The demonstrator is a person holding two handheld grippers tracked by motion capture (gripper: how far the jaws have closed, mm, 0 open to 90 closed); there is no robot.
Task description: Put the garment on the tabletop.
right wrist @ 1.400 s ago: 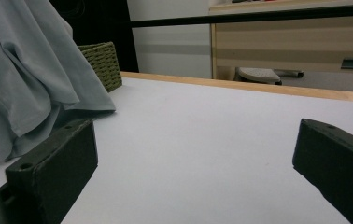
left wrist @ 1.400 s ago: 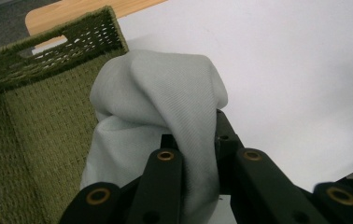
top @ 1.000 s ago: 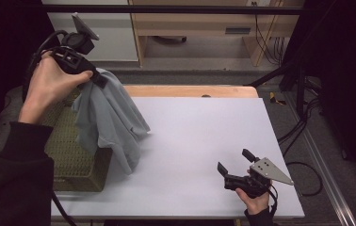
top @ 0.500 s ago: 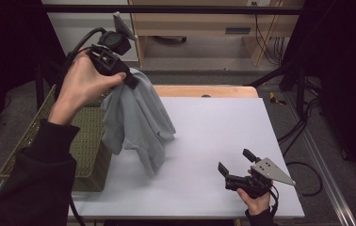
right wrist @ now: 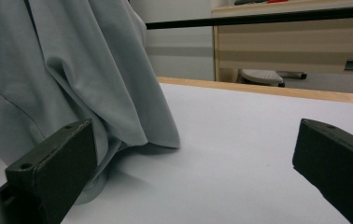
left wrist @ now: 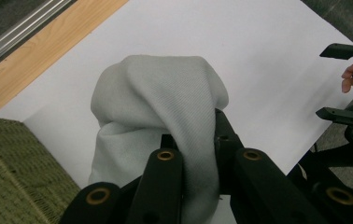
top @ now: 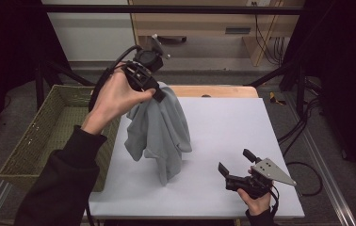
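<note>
A grey cloth point(top: 159, 132) hangs from my left gripper point(top: 157, 94), which is held up over the left part of the white table point(top: 228, 122) and shut on the cloth's top. Its lower end touches the table. In the left gripper view the cloth point(left wrist: 165, 107) bunches between the two black jaws and drapes over them. My right gripper point(top: 236, 162) rests low at the table's front right, open with nothing between its fingers. From the right gripper view the cloth point(right wrist: 72, 70) hangs to the left, its hem on the table.
A woven green basket point(top: 49, 136) stands off the table's left edge. A wooden strip point(top: 214, 91) runs along the table's far edge. Beyond it stand a wooden bench point(top: 204, 23) and black frame legs. Cables trail at the right.
My left gripper has carried the cloth rightward from above the basket to over the table and a little lower. The cloth's bottom now meets the table. The right gripper has stayed put.
</note>
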